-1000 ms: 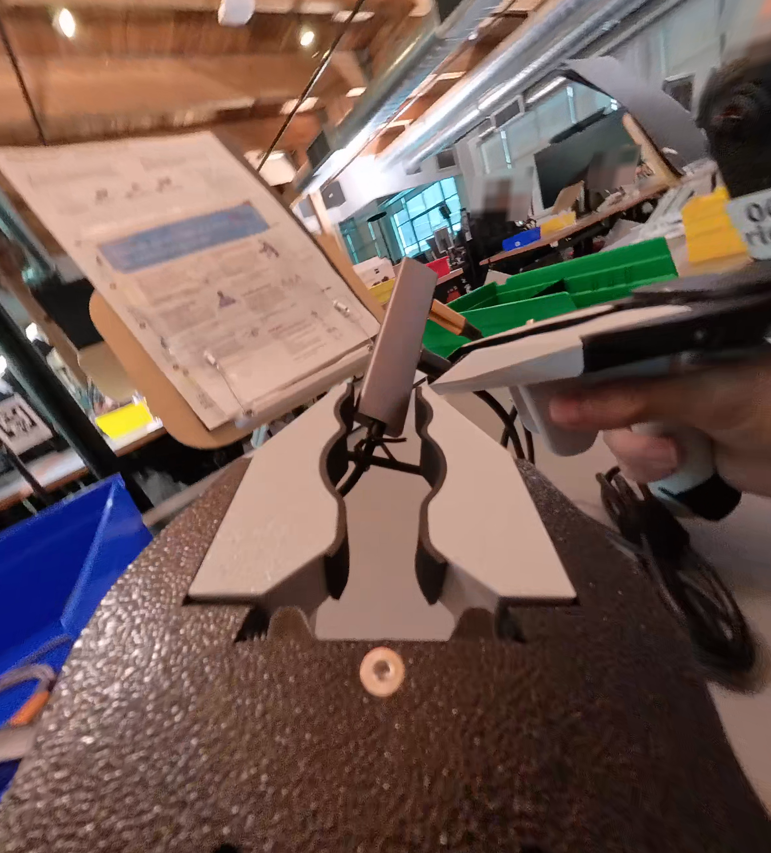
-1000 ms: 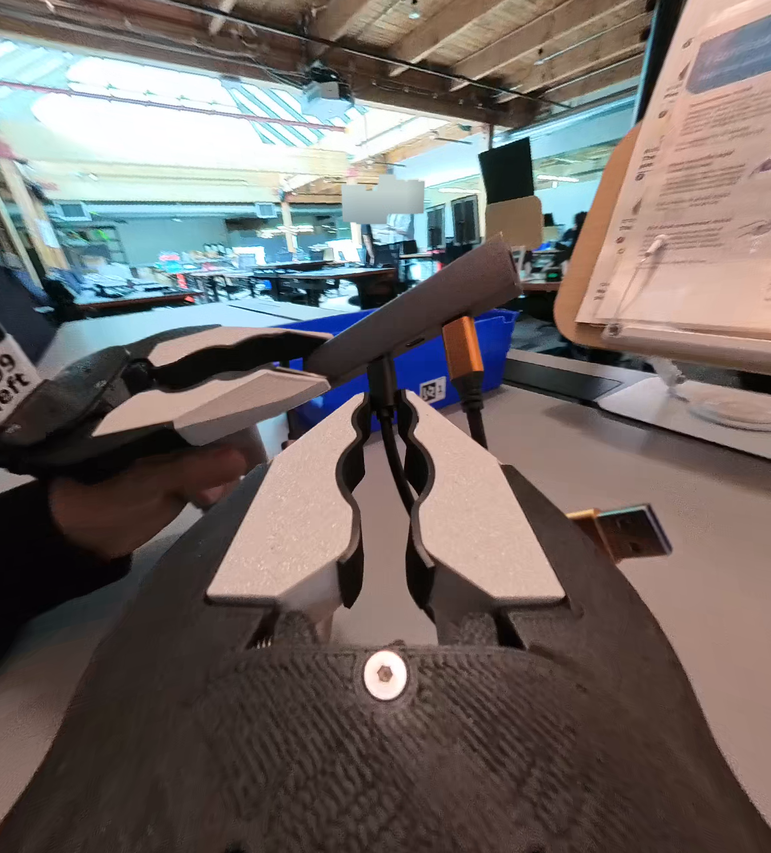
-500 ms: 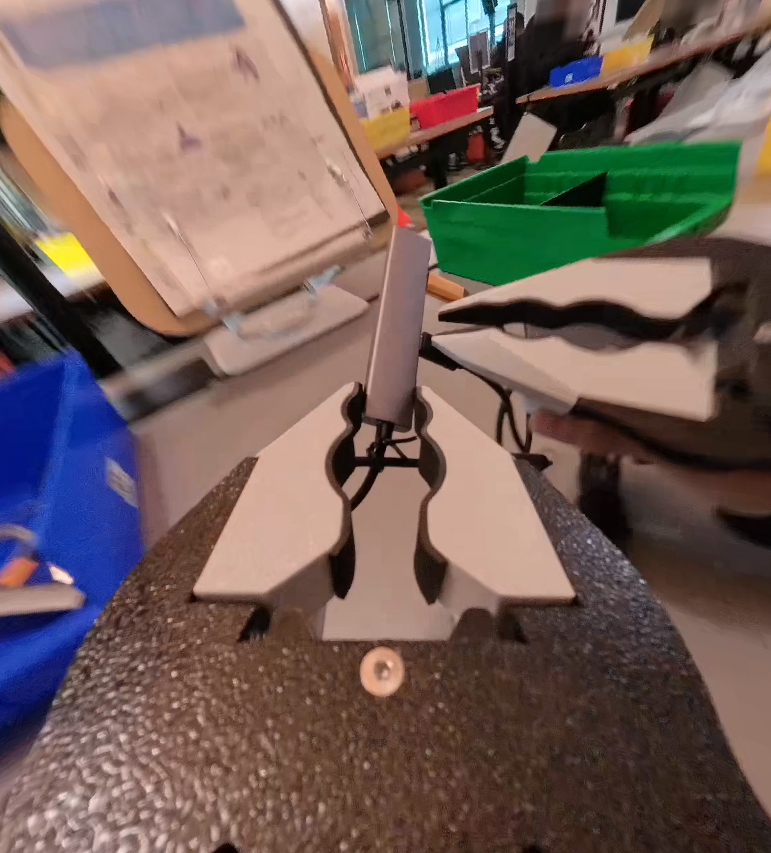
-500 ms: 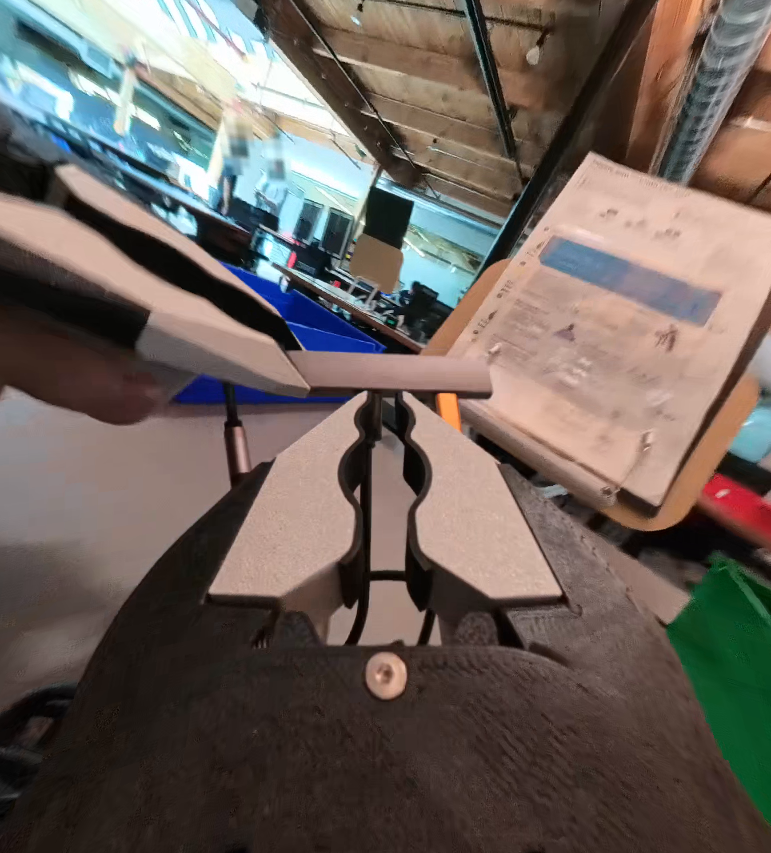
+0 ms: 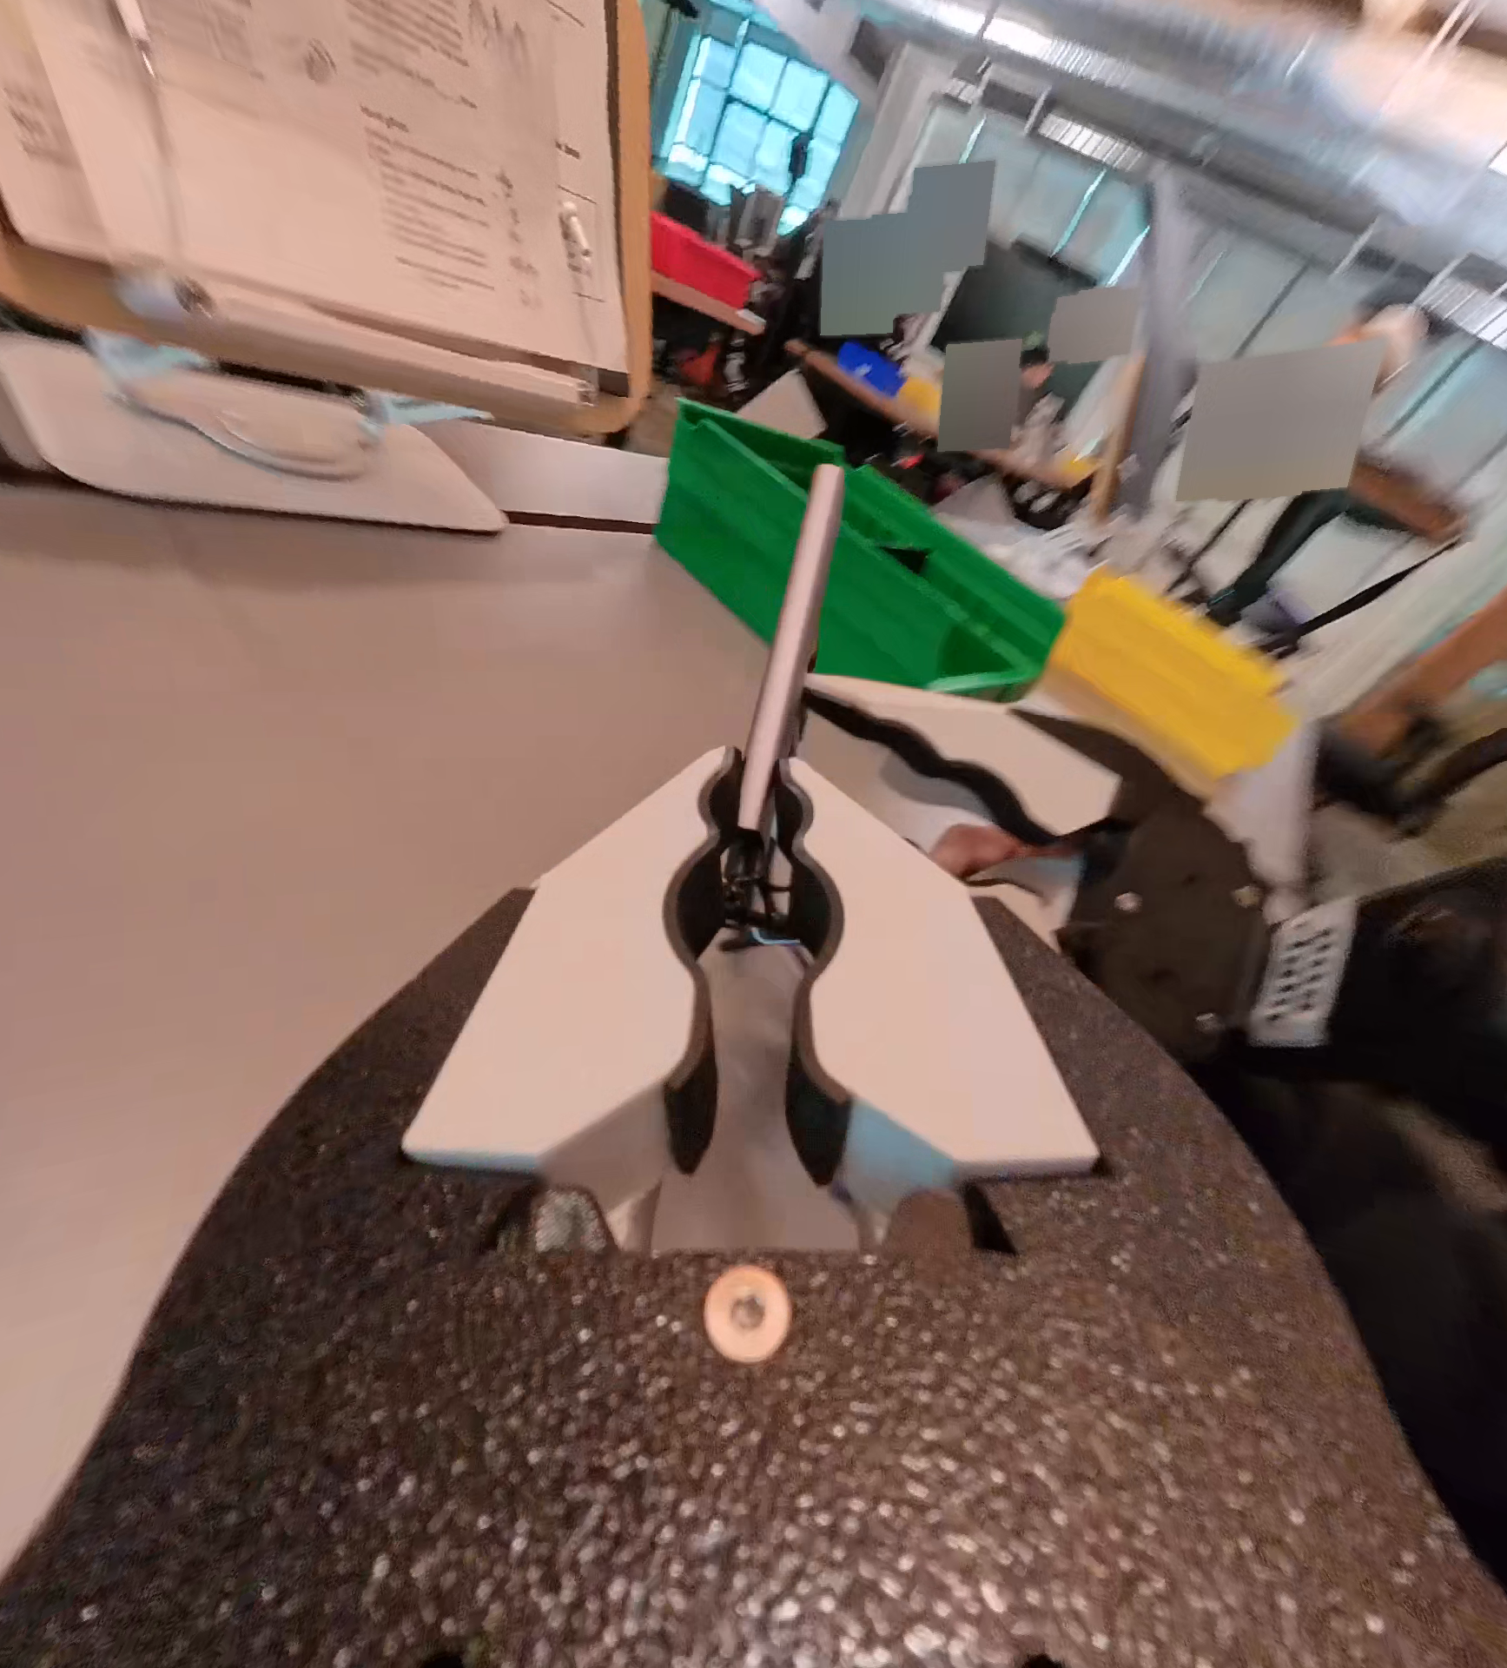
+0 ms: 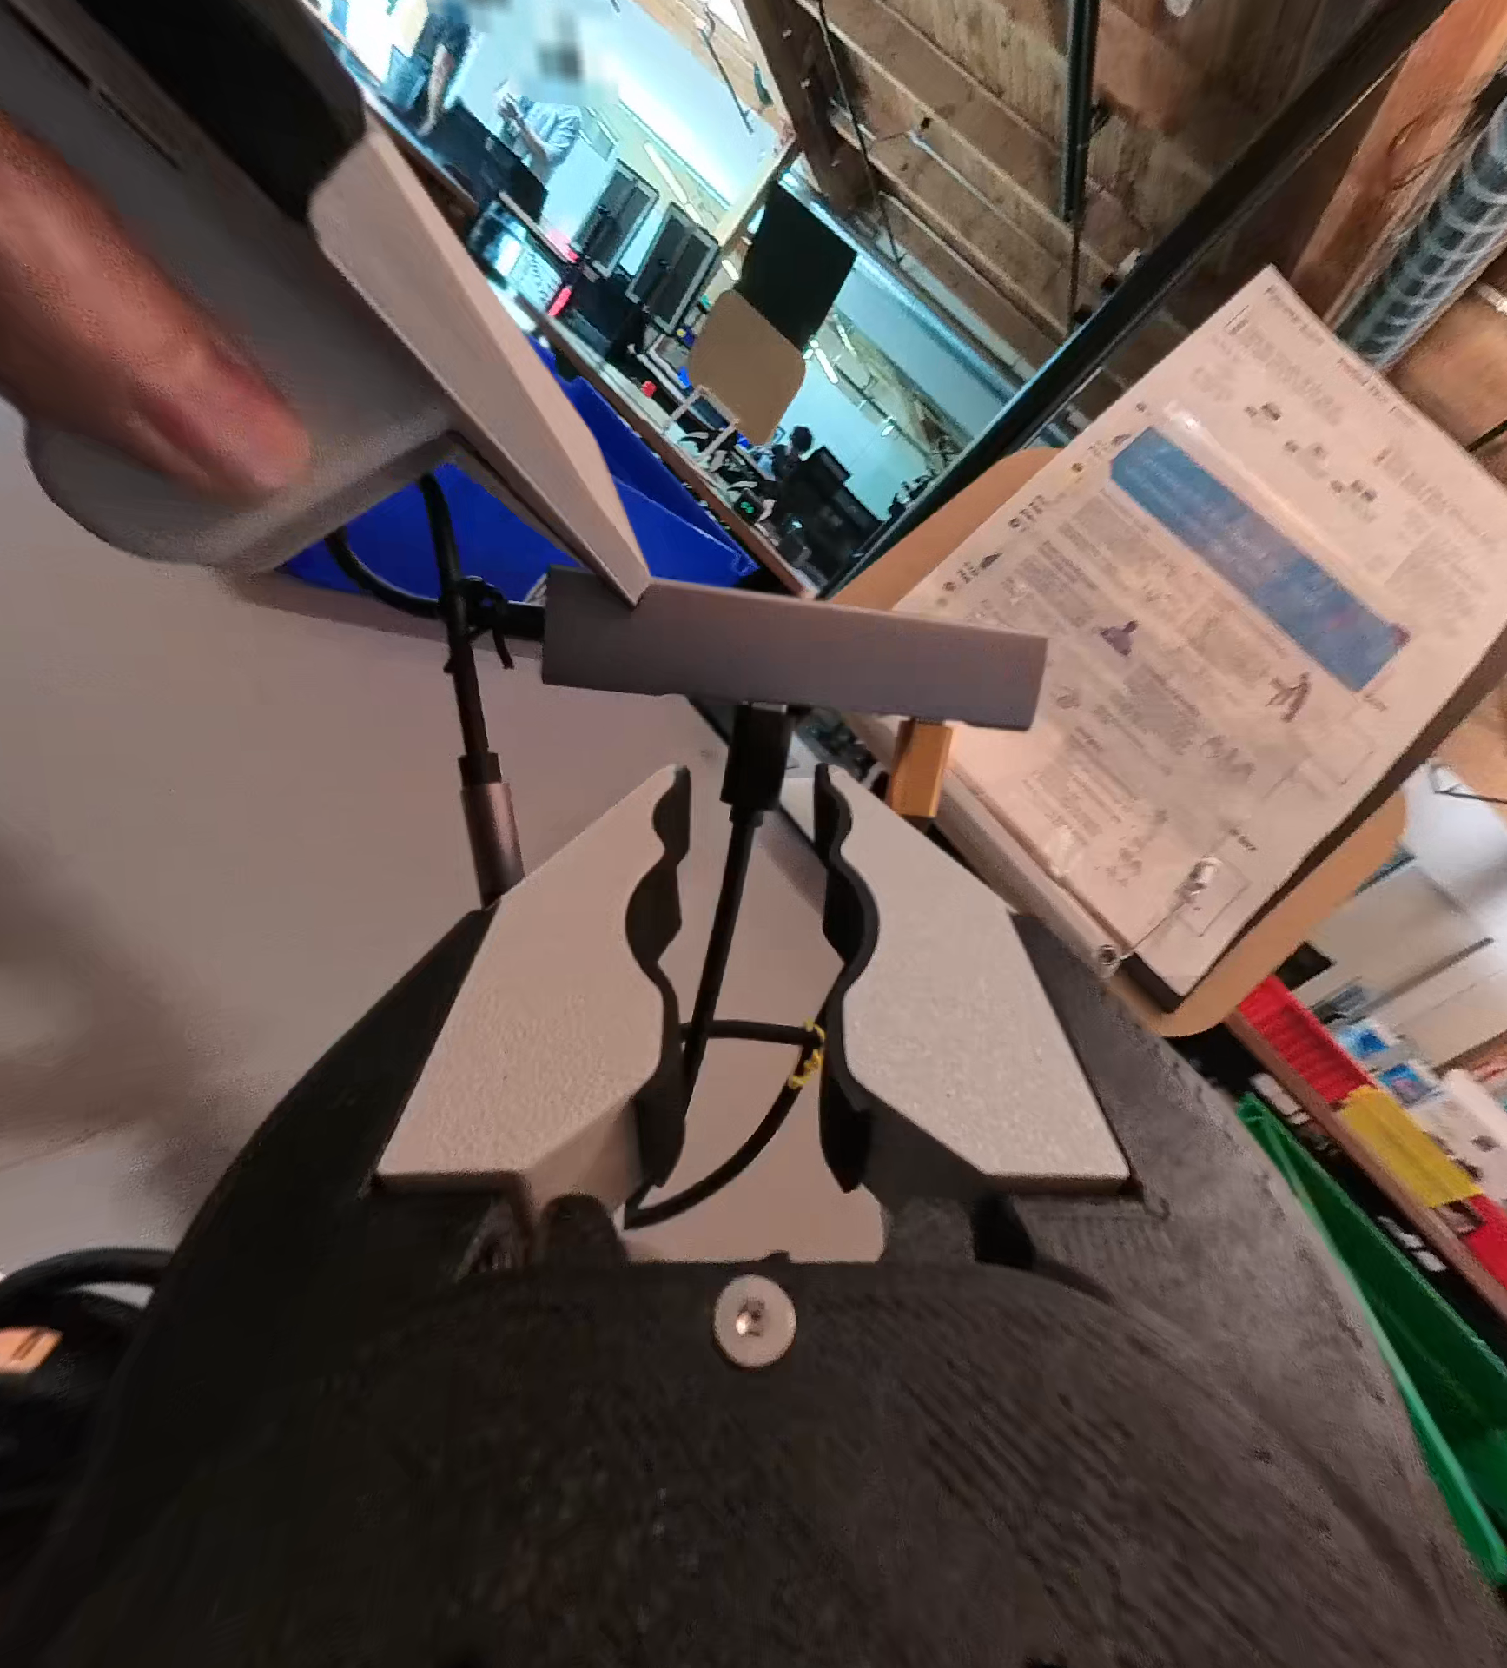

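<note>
Grey tabletop point(image 5: 235, 767) lies beneath both of my grippers. Nearest, my left gripper point(image 5: 763, 781) is clamped on one end of a slim grey USB hub point(image 5: 793, 632), which stands tilted above the fingers. My right gripper point(image 6: 754, 785) is parted, a black plug point(image 6: 754, 754) and its cable (plugged into the hub's underside) hanging between the fingertips; whether they touch it I cannot tell. Beyond stand a green bin point(image 5: 867, 587), a yellow bin point(image 5: 1174, 668), a blue bin point(image 6: 497, 532) and an instruction sheet point(image 6: 1228, 632) on a stand.
</note>
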